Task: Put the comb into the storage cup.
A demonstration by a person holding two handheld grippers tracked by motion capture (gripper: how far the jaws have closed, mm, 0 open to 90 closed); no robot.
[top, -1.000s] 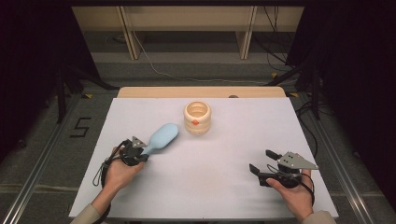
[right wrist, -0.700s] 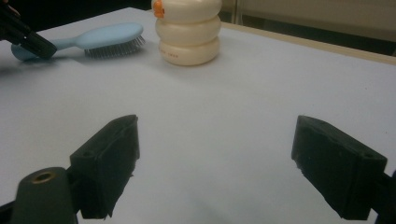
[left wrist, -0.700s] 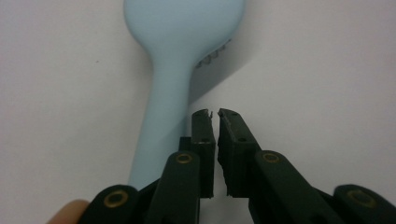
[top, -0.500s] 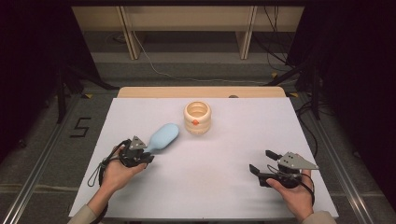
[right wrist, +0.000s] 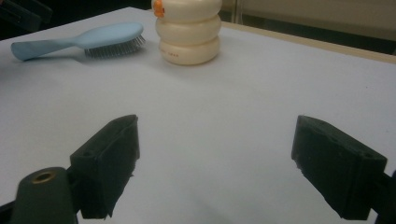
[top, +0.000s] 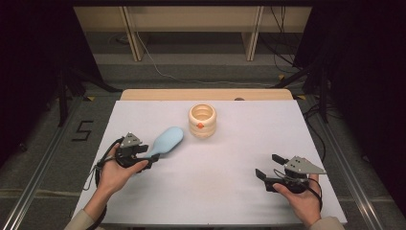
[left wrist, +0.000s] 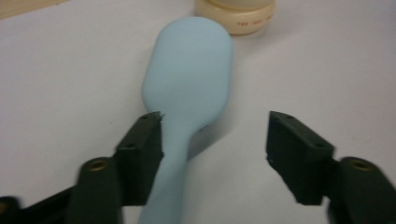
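A pale blue hairbrush [top: 167,141] lies bristles down on the white table [top: 215,191], left of the middle. My left gripper [top: 149,155] sits at its handle end. In the left gripper view the jaws [left wrist: 215,135] have just been opening: the brush handle [left wrist: 175,154] lies between them against one jaw, with a wide gap to the other. A cream ridged container [top: 202,121] with an orange mark stands behind the brush head. My right gripper [top: 267,165] rests open at the front right with nothing between its jaws [right wrist: 215,140], facing the hairbrush [right wrist: 93,37] and container [right wrist: 189,32].
A wooden strip [top: 206,94] runs along the table's far edge, with shelf legs and cables on the floor beyond. Dark stands flank the table on both sides. Bare white surface lies between the two grippers.
The left gripper's jaws have opened off the brush handle. The brush lies in the same spot. The right gripper has not moved.
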